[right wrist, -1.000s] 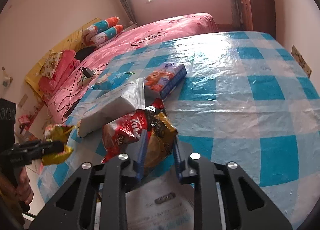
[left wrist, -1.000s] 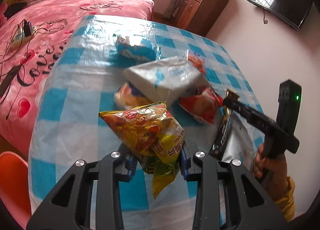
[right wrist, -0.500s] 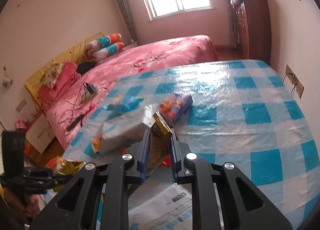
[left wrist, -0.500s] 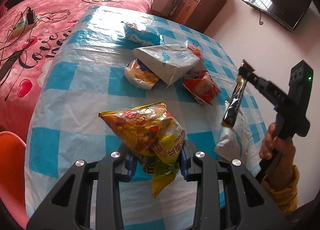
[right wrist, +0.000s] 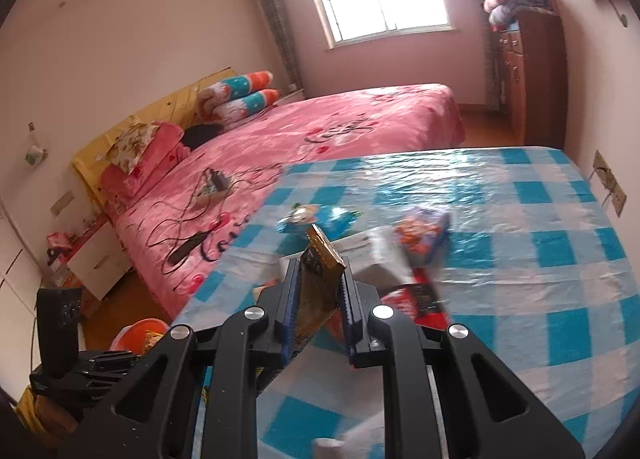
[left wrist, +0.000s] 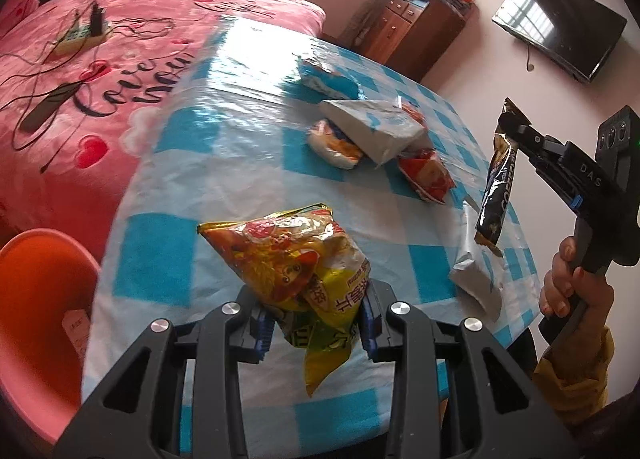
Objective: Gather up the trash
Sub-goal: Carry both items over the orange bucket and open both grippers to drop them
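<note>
- Left wrist view: the yellow snack bag is pinched at its lower half between the fingers of the left gripper, which are closed on it; the bag stands up crumpled above the checked tabletop, clear of it.
- To the right in the same view, the right gripper is clamped on the top end of a dark coffee sachet, which hangs free above the tabletop's right edge; a hand holds the handle.
- Right wrist view: the right gripper shows its fingers nearly shut, with the coffee sachet gripped narrowly between them.
- Uncollected litter on the tabletop: a white tissue pack, a red wrapper, an orange-and-white packet, a blue packet and a silver pouch.
- An orange bin stands below the tabletop's left corner, just beside the left gripper's load; it is the probable drop point.
- Judged technique: hold both grips until each piece is over the bin's mouth, since light foil may drift when released. Bring the sachet across without brushing the other bag, and release low.
</note>
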Demonstrator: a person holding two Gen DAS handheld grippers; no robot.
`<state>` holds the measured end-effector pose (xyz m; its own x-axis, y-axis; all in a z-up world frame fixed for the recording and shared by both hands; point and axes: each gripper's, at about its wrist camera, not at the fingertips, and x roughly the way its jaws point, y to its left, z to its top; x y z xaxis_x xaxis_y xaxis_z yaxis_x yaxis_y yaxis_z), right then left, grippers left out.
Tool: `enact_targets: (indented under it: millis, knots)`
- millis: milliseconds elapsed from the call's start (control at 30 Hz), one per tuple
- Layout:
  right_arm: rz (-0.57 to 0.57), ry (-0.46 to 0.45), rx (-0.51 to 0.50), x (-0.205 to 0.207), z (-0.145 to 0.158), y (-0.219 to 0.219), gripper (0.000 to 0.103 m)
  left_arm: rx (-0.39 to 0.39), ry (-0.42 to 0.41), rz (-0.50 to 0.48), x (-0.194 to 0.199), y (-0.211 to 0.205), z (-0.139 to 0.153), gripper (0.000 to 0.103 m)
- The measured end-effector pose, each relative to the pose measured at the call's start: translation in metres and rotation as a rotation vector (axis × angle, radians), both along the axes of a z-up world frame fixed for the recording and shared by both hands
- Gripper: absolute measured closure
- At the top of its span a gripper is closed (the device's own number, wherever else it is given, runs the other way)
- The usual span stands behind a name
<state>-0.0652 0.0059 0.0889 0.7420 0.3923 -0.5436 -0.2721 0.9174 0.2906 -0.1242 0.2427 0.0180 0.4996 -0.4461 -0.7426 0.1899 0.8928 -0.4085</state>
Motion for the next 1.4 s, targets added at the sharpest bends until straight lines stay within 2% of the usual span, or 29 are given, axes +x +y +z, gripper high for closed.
enact_targets:
  millis: [400,1000,1067,1100,1133,1167,1200,1233,1267,1400]
  knots:
    - [0.188,0.008,-0.056,0.004,0.0,0.109,0.083,-0.014,0.001,0.14,-0.028,0.071,-0.005,0.067]
    - [0.438,0.007,-0.158,-0.002,-0.037,0.279,0.083,0.006,0.074,0.438,-0.069,0.188,-0.046,0.067]
    - [0.467,0.014,-0.149,-0.003,-0.043,0.293,0.08,0.005,0.084,0.469,-0.071,0.196,-0.052,0.065]
    - [0.48,0.023,-0.146,-0.003,-0.046,0.299,0.08,0.006,0.092,0.486,-0.072,0.201,-0.055,0.059]
    - [0.497,0.039,-0.135,-0.003,-0.051,0.305,0.072,0.006,0.098,0.495,-0.073,0.204,-0.058,0.05]
    - [0.521,0.062,-0.11,-0.003,-0.056,0.31,0.056,0.017,0.105,0.513,-0.074,0.208,-0.061,0.045]
    - [0.543,0.08,-0.085,-0.003,-0.059,0.312,0.048,0.025,0.106,0.522,-0.076,0.209,-0.062,0.039]
    - [0.557,0.096,-0.064,-0.003,-0.062,0.314,0.034,0.034,0.107,0.531,-0.076,0.211,-0.064,0.038]
    - [0.552,0.103,-0.062,-0.004,-0.065,0.315,0.027,0.041,0.11,0.537,-0.076,0.213,-0.066,0.038]
    - [0.504,0.118,-0.057,-0.004,-0.065,0.305,0.025,0.043,0.111,0.554,-0.075,0.217,-0.069,0.033]
